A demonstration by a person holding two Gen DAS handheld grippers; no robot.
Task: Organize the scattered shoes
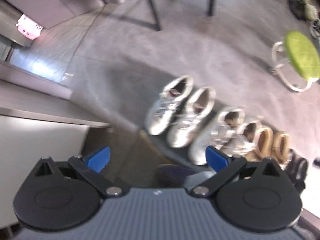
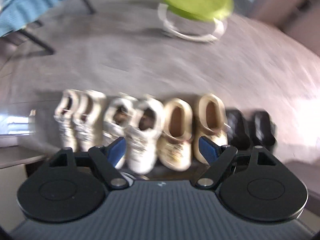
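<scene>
Shoes stand in a row on the grey floor, heels away from me. In the left wrist view, a white sneaker pair [image 1: 180, 110] is leftmost, then a second white pair [image 1: 222, 136], tan clogs [image 1: 272, 144] and dark shoes [image 1: 296, 168]. My left gripper [image 1: 158, 158] is open and empty, above and short of the row. The right wrist view is blurred; it shows the white sneakers [image 2: 80, 118], the second white pair [image 2: 140, 132], the tan clogs [image 2: 192, 128] and the dark shoes [image 2: 250, 128]. My right gripper [image 2: 162, 148] is open and empty, just above the row.
A green-topped stool [image 1: 300, 56] with a white frame stands on the floor beyond the row, also seen as the stool [image 2: 198, 0]. Black table legs [image 1: 152, 6] under a blue cloth stand farther back. More shoes [image 1: 302, 8] lie far right. A white cabinet [image 1: 40, 136] is at my left.
</scene>
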